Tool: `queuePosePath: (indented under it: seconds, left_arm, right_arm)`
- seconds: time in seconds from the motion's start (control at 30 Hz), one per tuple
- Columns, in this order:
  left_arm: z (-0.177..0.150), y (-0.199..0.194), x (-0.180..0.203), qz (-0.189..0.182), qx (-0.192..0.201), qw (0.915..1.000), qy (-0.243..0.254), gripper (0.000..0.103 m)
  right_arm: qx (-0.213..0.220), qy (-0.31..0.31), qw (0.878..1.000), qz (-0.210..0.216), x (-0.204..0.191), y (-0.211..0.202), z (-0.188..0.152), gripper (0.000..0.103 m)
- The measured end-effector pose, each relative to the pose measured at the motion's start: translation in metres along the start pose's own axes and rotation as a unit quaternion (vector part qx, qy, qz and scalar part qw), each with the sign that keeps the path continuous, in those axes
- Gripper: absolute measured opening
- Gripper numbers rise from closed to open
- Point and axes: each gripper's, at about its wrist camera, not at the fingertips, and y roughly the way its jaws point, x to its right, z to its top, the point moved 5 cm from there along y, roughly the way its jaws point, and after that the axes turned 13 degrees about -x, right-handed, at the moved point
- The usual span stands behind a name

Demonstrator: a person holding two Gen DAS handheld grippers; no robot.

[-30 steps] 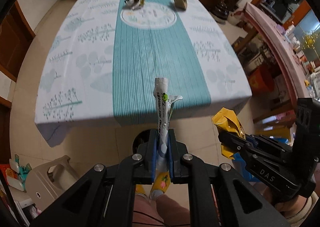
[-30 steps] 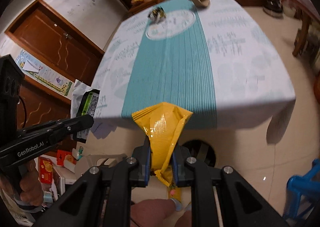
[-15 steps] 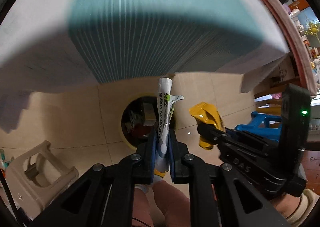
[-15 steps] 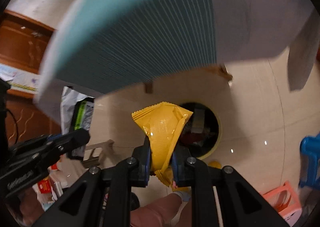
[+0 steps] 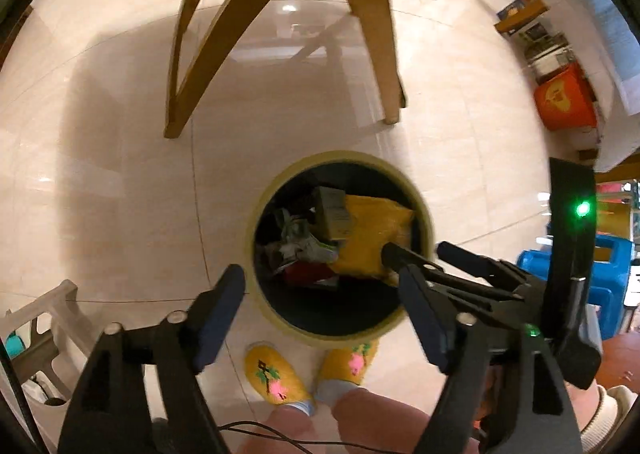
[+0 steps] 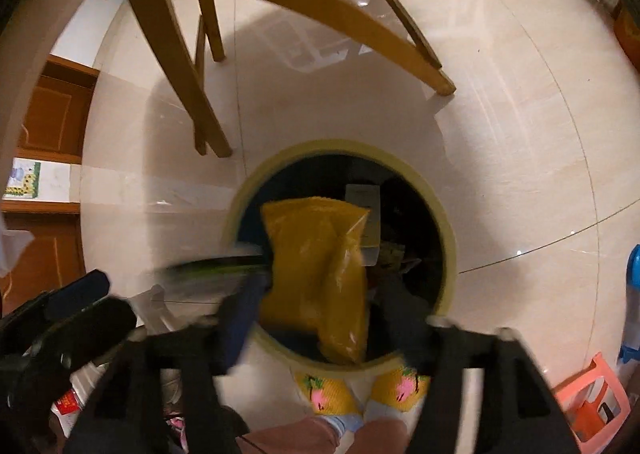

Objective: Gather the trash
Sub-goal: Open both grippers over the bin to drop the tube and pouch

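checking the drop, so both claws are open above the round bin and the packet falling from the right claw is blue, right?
Not quite: the packet is yellow, not blue, as the right wrist view shows. The rest holds: the left claw and right claw are opening above the round bin, with the packet loose between the right claw's fingers.

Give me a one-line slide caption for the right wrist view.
Right gripper opening, yellow foil snack wrapper dropping into the round yellow-rimmed trash bin.

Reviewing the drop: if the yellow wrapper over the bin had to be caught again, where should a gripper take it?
Probably the yellow wrapper by its crimped top edge, from above: it hangs lengthwise over the bin, flat and thin, between the opening right gripper.
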Motion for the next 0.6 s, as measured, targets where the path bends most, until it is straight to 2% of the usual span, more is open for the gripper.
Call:
queuePosePath:
  seconds: [0.1, 0.23, 0.4, 0.6]
  left_arm:
    - [0.000, 0.002, -0.005, 0.006, 0.004, 0.9999, -0.009, 0.085]
    - [-0.007, -0.010, -0.007, 0.013, 0.013, 0.9997, -0.017, 0.087]
    - [-0.020, -0.042, -0.003, 0.016, 0.027, 0.9994, -0.017, 0.087]
    - [-0.041, -0.101, 0.009, 0.022, 0.042, 0.9989, -0.008, 0.087]
  right_arm:
    - [0.003, -0.002, 1.000, -0.001, 0.001, 0.008, 0.002, 0.074]
    - [0.006, -0.004, 1.000, -0.008, -0.002, 0.003, -0.004, 0.074]
    - [0.020, -0.010, 1.000, -0.014, -0.007, -0.024, -0.016, 0.074]
    - [0.031, -0.003, 0.999, -0.010, -0.017, -0.077, -0.040, 0.074]
